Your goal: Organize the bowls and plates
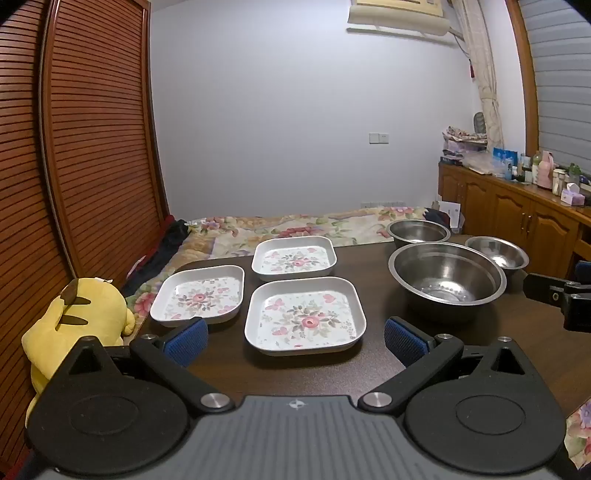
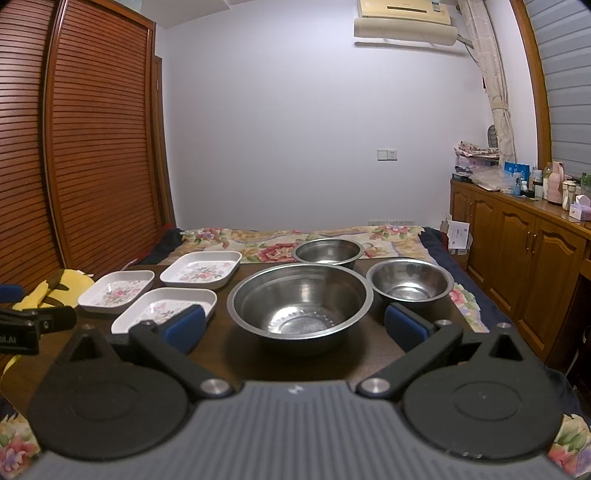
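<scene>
— Steel bowls: why do we keep our right gripper (image 2: 294, 325) spread wide and empty?

— So the big bowl (image 2: 300, 301) sits squarely between its fingers, mouth up; being round, it has no long axis.

— And our left gripper (image 1: 295, 338)?

— Equally wide, holding nothing. The nearest floral plate (image 1: 305, 317) lies flat on the desk (image 1: 369, 291) between its fingers, roughly square, rim up.

At the left edge of my view a yellow plush toy (image 1: 79, 314) leans by the slatted wooden wardrobe (image 1: 85, 140). Beyond the dark table (image 1: 295, 373) lies a floral bedspread (image 1: 295, 227). Upper right hangs an air conditioner (image 2: 404, 22); a cluttered wooden cabinet (image 2: 524, 251) fills the right.
</scene>
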The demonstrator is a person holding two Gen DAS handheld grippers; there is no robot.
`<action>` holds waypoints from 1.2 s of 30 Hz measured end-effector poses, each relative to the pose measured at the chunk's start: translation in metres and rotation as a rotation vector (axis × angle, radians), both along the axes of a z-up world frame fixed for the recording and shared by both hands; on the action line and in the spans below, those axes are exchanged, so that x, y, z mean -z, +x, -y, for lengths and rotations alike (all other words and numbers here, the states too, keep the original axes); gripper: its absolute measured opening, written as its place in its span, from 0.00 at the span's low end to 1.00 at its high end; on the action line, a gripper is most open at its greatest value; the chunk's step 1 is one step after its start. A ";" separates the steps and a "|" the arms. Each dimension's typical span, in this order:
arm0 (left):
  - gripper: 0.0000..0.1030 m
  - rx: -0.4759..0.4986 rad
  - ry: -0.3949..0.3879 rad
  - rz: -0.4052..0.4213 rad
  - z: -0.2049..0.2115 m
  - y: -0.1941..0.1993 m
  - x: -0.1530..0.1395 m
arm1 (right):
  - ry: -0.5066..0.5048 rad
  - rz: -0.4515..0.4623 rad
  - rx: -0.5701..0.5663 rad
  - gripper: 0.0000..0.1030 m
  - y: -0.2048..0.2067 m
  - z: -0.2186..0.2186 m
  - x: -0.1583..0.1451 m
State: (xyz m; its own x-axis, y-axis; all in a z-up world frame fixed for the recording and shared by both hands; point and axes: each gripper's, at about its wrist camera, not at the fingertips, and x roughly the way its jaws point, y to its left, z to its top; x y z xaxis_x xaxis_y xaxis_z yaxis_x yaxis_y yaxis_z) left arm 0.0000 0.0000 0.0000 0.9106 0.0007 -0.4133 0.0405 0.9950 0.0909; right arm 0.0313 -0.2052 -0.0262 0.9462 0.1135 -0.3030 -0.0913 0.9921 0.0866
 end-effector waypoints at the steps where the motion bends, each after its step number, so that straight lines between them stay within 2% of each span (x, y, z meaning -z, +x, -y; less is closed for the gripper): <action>1: 1.00 0.000 0.002 -0.003 0.000 0.000 0.000 | 0.000 -0.001 0.000 1.00 0.000 0.000 0.000; 24: 1.00 -0.001 -0.004 -0.008 0.001 0.002 -0.003 | -0.006 0.000 -0.001 1.00 -0.001 -0.001 0.001; 31: 1.00 0.002 -0.010 -0.023 0.000 0.005 0.005 | -0.010 -0.007 -0.004 1.00 0.000 -0.002 0.006; 36: 1.00 0.007 -0.036 -0.065 -0.004 0.014 0.017 | -0.010 -0.022 -0.008 1.00 0.003 -0.003 0.013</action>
